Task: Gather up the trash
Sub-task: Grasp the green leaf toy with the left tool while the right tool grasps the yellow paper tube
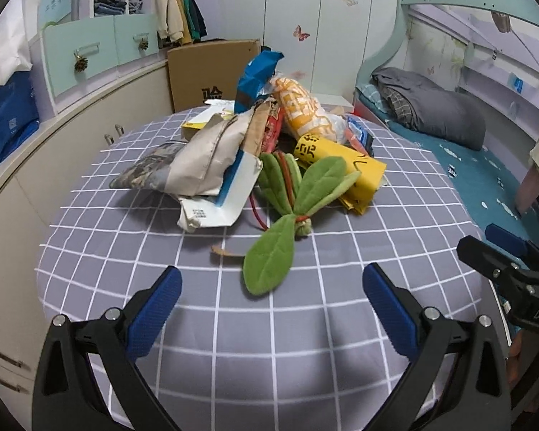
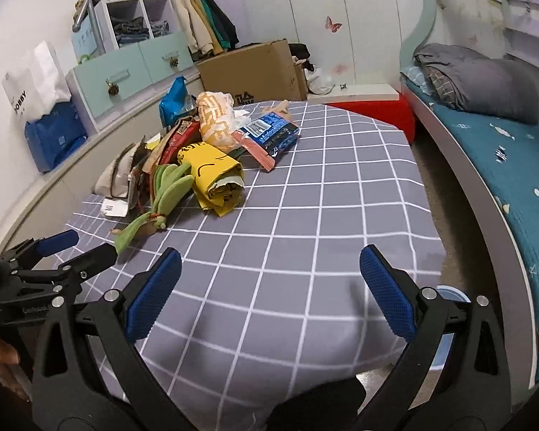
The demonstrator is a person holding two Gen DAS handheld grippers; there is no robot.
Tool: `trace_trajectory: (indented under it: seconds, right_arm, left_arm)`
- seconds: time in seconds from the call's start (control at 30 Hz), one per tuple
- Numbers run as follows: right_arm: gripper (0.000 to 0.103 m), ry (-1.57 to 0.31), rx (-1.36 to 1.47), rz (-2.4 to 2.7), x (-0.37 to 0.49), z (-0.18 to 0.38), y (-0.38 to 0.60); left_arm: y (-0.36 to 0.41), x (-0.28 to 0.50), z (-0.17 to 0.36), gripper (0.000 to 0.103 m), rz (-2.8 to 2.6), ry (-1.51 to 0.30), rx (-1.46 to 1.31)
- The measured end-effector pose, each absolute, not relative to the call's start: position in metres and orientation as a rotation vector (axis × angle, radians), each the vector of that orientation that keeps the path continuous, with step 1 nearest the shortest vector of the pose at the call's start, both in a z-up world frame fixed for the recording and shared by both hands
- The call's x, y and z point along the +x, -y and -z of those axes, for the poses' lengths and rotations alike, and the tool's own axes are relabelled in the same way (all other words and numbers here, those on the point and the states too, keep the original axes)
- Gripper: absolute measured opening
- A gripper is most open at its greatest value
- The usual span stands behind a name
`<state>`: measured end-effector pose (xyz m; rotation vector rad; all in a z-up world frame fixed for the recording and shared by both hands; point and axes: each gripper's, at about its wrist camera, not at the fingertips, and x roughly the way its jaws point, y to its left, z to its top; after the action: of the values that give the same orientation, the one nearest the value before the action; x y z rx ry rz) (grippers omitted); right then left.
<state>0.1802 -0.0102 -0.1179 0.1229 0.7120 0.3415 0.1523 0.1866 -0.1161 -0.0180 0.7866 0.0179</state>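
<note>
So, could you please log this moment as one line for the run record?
stage: pre-grasp | left tongs: open, empty | right tongs: open, empty | trash pile: untouched on checked cloth | nearest: green leaf

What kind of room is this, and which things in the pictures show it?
Most likely a bedroom, perhaps a child's. A bunk bed with a grey pillow stands on the right, clothes hang by shelves, and butterfly stickers decorate the wardrobe doors.

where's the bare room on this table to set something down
Free: the checked tablecloth from the yellow bag and blue packet across to the bed-side edge, and the near strip ahead of both open grippers, left gripper, right gripper. Crowded: the trash pile and green fabric leaves at the drawer side.
</note>
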Motion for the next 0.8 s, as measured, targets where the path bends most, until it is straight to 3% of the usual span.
trace_trajectory:
  seconds: [0.1,0.13,0.23,0.5,0.6,0.63,0.67,0.8]
  right_arm:
    - [0.097,-0.725,0.112,-0.354,0.185,0.120,0.005]
    - [0.097,-0.726,0.108,-0.355,0.186,0.121,0.004]
    - [0.097,-0.731,0.097,-0.353,0.188,0.123,0.001]
    - [0.097,-0.739,0.074,-0.326,0.195,0.126,0.000]
    - [0.097,-0.736,0.070,-0.313,0.198,0.125,0.001]
    - [0.097,-0.737,0.069,-0.307,0.200,0.125,0.001]
    - [0.097,-0.739,0.068,-0.302,0.201,0.125,0.001]
    - [0.097,-0.733,0.095,-0.312,0.203,0.120,0.002]
  left_arm:
    - [-0.189,0.163,0.120,0.097,-0.012,-0.801,-0.023]
    - [-0.189,0.168,0.121,0.092,-0.005,-0.809,-0.029]
    - [-0.189,0.182,0.128,0.064,0.023,-0.849,-0.065]
    - [-0.160,0.206,0.130,0.062,0.044,-0.857,-0.019]
    - [-0.155,0.215,0.135,0.034,0.056,-0.891,-0.020]
    - [-0.154,0.217,0.137,0.016,0.059,-0.898,-0.024]
    - [-0.155,0.217,0.137,0.008,0.068,-0.902,-0.030]
    - [-0.157,0.196,0.125,0.005,0.080,-0.832,-0.035]
